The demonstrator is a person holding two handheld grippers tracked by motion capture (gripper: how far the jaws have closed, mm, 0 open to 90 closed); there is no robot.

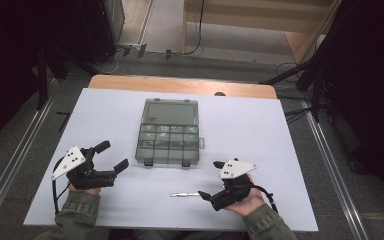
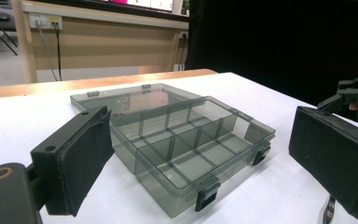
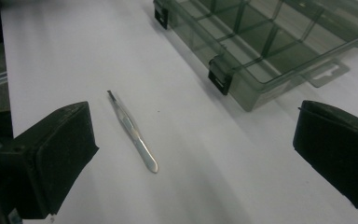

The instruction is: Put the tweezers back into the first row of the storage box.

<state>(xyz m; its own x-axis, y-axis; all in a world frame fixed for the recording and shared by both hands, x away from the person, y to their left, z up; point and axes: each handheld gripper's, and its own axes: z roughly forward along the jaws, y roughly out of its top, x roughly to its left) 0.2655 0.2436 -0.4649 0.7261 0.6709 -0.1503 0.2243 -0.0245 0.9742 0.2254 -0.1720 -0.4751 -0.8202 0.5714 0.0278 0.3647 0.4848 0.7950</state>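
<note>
A smoky clear organizer box (image 1: pixel 169 139) lies open on the white table (image 1: pixel 105 115), its lid flat behind the divided tray; I see it too in the left gripper view (image 2: pixel 186 140) and the right gripper view (image 3: pixel 270 42). Metal tweezers (image 1: pixel 185 194) lie flat in front of the box, also seen in the right gripper view (image 3: pixel 133 130). My left gripper (image 1: pixel 112 156) is open, to the left of the box. My right gripper (image 1: pixel 211 180) is open just right of the tweezers, which lie between its jaws (image 3: pixel 191 154) and nearer the left one, untouched.
The wooden far edge of the table (image 1: pixel 180 86) runs behind the white surface. Dark stands and cables (image 1: pixel 300 75) sit on the floor beyond. A wooden panel with wall sockets (image 2: pixel 44 21) is behind the table. Bare table surface spreads to both sides of the box.
</note>
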